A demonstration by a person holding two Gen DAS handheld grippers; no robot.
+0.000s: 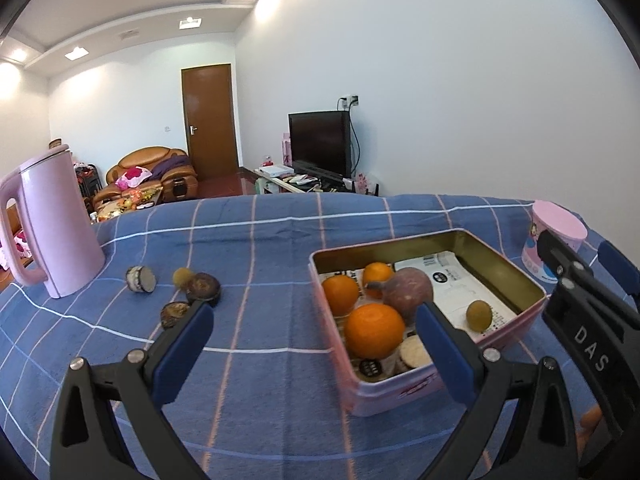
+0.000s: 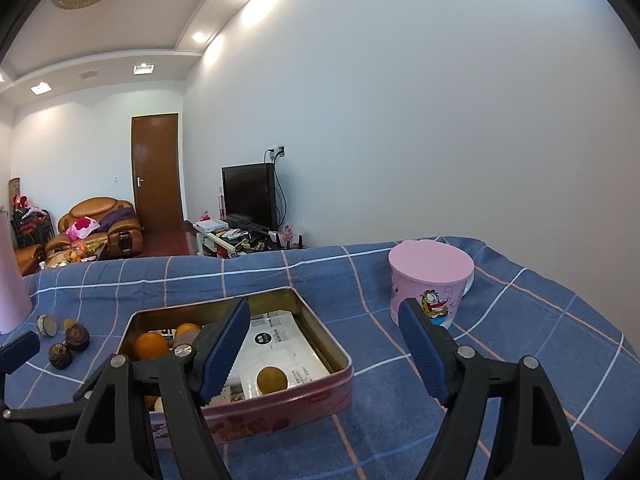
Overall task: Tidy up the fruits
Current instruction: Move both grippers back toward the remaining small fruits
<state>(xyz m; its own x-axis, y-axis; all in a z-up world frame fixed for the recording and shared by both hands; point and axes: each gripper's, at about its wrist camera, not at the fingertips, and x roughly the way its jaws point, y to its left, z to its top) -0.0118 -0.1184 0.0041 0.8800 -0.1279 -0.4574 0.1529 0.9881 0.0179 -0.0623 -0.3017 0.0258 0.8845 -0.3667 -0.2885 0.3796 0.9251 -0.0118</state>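
A pink tin box (image 1: 400,394) (image 2: 280,408) stands open on the blue checked cloth. It holds oranges (image 1: 374,330) (image 2: 150,346), a purplish fruit (image 1: 408,290), a small olive-yellow fruit (image 1: 479,315) (image 2: 272,378) and printed packets. Left of the tin on the cloth lie two dark brown fruits (image 1: 204,288) (image 2: 77,338), a small yellow fruit (image 1: 182,277) and a cut round piece (image 1: 141,279). My left gripper (image 1: 316,350) is open and empty, low before the tin's near left corner. My right gripper (image 2: 324,350) is also open and empty, over the tin's near right side.
A tall pink kettle (image 1: 56,224) stands at the far left of the cloth. A pink lidded cup (image 2: 430,280) (image 1: 554,234) with a cartoon print stands to the right of the tin. Beyond the table's far edge are a sofa, a television and a door.
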